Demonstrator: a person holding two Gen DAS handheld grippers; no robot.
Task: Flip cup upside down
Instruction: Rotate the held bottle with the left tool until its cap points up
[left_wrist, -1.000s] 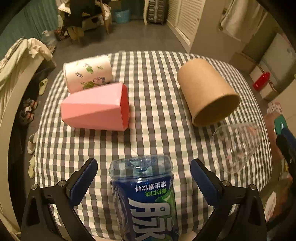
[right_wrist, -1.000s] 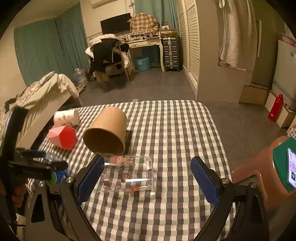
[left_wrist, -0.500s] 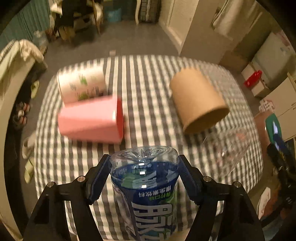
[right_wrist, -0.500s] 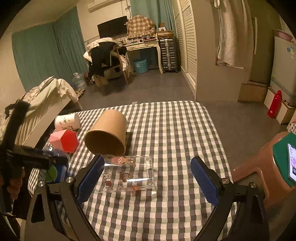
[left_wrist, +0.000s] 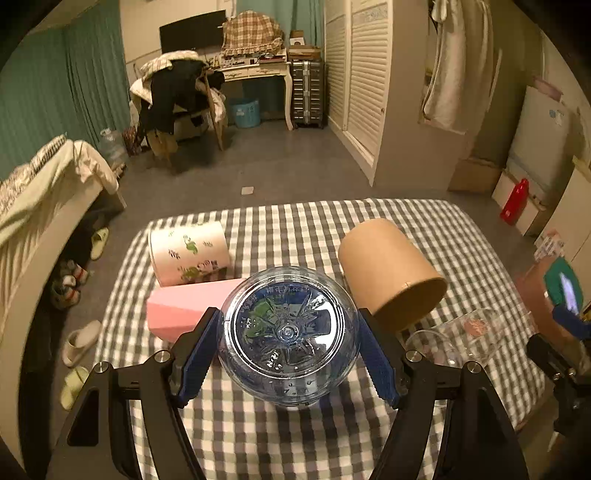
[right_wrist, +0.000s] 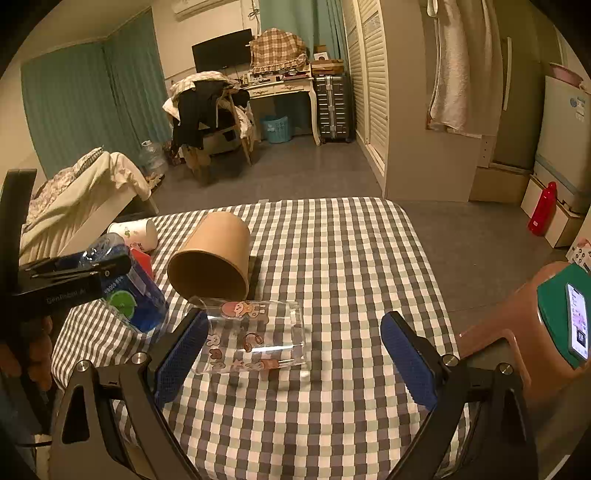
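My left gripper is shut on a cut-off blue plastic bottle cup, whose clear base faces the camera; it is lifted and tilted above the checked table. It also shows in the right wrist view, held at the table's left edge. My right gripper is open and empty, just above a clear glass with cartoon prints that lies on its side. A brown paper cup, a pink cup and a white printed cup lie on their sides.
The glass lies near the table's right edge. A brown stool with a green phone holder stands at the right. A bed is at the left, with slippers on the floor.
My left gripper has shut on the blue bottle cup, lifted it and tipped it so its base now faces the camera. The right gripper has barely moved.
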